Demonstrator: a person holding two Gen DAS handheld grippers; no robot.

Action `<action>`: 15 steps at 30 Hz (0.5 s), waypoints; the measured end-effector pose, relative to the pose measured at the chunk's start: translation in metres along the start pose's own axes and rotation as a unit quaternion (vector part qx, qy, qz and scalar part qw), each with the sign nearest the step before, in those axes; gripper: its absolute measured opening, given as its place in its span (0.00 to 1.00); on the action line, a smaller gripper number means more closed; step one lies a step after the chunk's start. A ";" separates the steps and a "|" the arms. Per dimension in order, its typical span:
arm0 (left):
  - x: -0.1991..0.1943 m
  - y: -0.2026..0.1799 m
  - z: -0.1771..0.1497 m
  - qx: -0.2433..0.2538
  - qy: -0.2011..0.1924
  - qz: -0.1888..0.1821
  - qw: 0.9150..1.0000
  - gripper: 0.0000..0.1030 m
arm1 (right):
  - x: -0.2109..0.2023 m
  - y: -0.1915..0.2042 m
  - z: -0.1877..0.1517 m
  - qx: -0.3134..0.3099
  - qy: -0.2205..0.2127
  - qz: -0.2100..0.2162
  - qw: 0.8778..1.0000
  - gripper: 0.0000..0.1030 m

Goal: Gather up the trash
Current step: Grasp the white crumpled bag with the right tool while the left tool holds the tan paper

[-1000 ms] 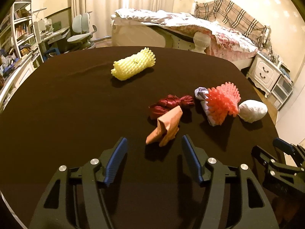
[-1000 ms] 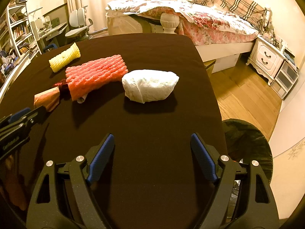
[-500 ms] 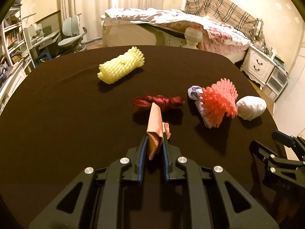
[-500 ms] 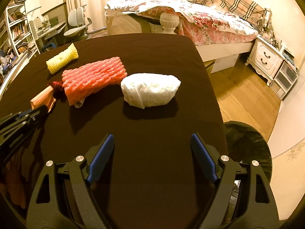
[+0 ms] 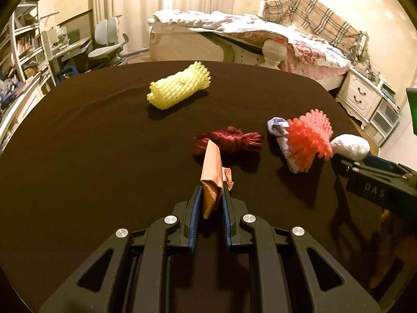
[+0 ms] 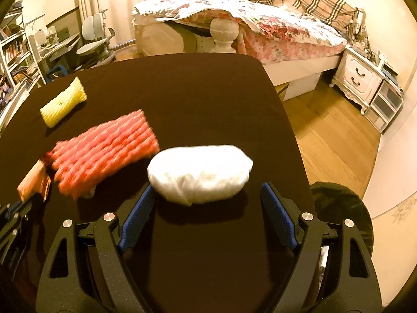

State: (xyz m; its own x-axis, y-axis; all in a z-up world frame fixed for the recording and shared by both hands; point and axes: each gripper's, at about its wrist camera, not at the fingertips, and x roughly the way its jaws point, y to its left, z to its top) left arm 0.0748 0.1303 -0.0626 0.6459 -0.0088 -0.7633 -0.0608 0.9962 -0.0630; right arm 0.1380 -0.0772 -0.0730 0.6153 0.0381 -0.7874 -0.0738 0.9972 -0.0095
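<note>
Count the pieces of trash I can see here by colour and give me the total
Yellow foam net: 1
Red-orange foam net: 1
Dark red bundle: 1
White wad: 1
Pale purple scrap: 1
Tan paper, held in the left tongs: 1
Total: 6

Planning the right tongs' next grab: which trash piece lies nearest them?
The white crumpled paper wad, lying just ahead of the open right tongs; the red foam net sleeve lies farther left.

Foam sleeve (image 5: 179, 88) behind cord bundle (image 5: 229, 140), tissue wad (image 6: 199, 173) rightmost
</note>
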 end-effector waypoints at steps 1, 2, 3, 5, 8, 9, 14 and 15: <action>0.000 0.002 0.000 -0.008 0.000 0.002 1.000 0.16 | 0.002 0.000 0.002 -0.001 0.001 -0.002 1.000 0.79; 0.000 0.003 0.001 -0.012 0.000 0.002 1.000 0.16 | 0.004 0.002 0.004 -0.004 0.002 -0.005 1.000 0.79; 0.000 0.004 0.001 -0.017 -0.001 0.003 1.000 0.16 | 0.006 0.004 0.006 -0.006 0.003 -0.008 1.000 0.79; 0.000 0.006 0.001 -0.025 -0.002 0.002 1.000 0.16 | 0.008 0.006 0.010 -0.009 0.002 -0.012 1.000 0.79; 0.001 0.006 0.002 -0.030 -0.002 -0.001 1.000 0.16 | 0.012 0.005 0.015 -0.006 0.002 -0.015 1.000 0.79; 0.001 0.007 0.002 -0.030 -0.002 0.000 1.000 0.16 | 0.013 0.005 0.016 -0.005 0.002 -0.016 1.000 0.79; 0.000 0.009 0.002 -0.029 -0.003 0.001 1.000 0.16 | 0.014 0.008 0.017 -0.008 -0.001 -0.015 1.000 0.71; 0.000 0.007 0.002 -0.030 -0.003 0.001 1.000 0.16 | 0.013 0.010 0.017 -0.011 -0.002 -0.014 1.000 0.68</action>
State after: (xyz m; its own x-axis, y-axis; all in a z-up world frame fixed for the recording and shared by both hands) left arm 0.0762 0.1379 -0.0615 0.6499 -0.0071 -0.7600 -0.1064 0.9893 -0.1003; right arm 0.1590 -0.0657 -0.0729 0.6203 0.0103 -0.7843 -0.0731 0.9963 -0.0447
